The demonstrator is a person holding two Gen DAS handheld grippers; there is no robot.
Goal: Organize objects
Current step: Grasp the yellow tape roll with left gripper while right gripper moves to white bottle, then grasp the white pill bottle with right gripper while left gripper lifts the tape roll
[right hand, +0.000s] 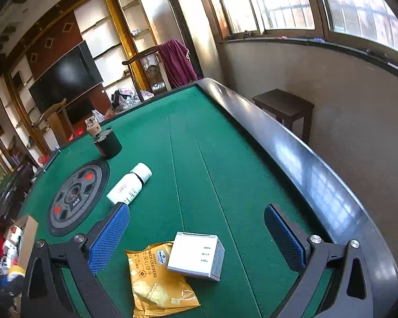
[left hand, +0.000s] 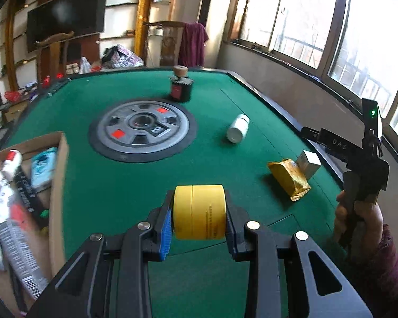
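Green felt (right hand: 199,159) lies open along the right side up to the dark rim (right hand: 318,175); the white bottle (right hand: 130,185) and black jar (right hand: 107,143) stand mid-table. The cardboard box (left hand: 58,185) blocks the left edge; cracker packet (right hand: 159,281) and white carton (right hand: 196,257) lie near.

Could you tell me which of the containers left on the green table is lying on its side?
The white bottle lies on its side beside the grey round centre plate; the dark jar with the cork stopper stands upright.
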